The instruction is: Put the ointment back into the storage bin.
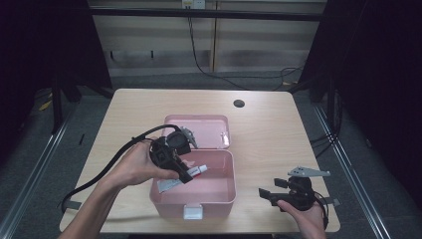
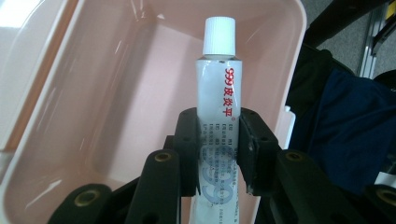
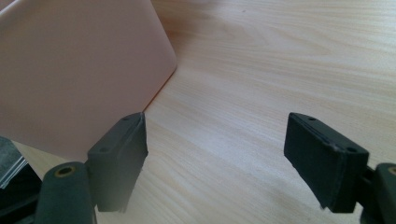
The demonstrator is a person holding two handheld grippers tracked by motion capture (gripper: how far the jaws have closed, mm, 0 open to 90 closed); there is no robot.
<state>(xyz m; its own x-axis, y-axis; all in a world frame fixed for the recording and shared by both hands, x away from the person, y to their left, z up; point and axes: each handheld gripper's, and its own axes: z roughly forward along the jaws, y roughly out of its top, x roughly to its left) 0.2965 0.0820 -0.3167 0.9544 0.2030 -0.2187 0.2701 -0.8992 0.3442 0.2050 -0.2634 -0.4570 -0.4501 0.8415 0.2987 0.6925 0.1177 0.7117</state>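
While left hand-held gripper pinches tube over pink box, right hand-held gripper spread.

A: What colour is the box?
B: Pale pink, with a white latch at six o'clock. The tube is white, white-capped, with red lettering.
A: And the tongs?
B: Black, over a light wood-grain counter.

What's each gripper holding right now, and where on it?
Left gripper clamps the white ointment tube across its lower body, cap end free. Right gripper is open, holding nothing.
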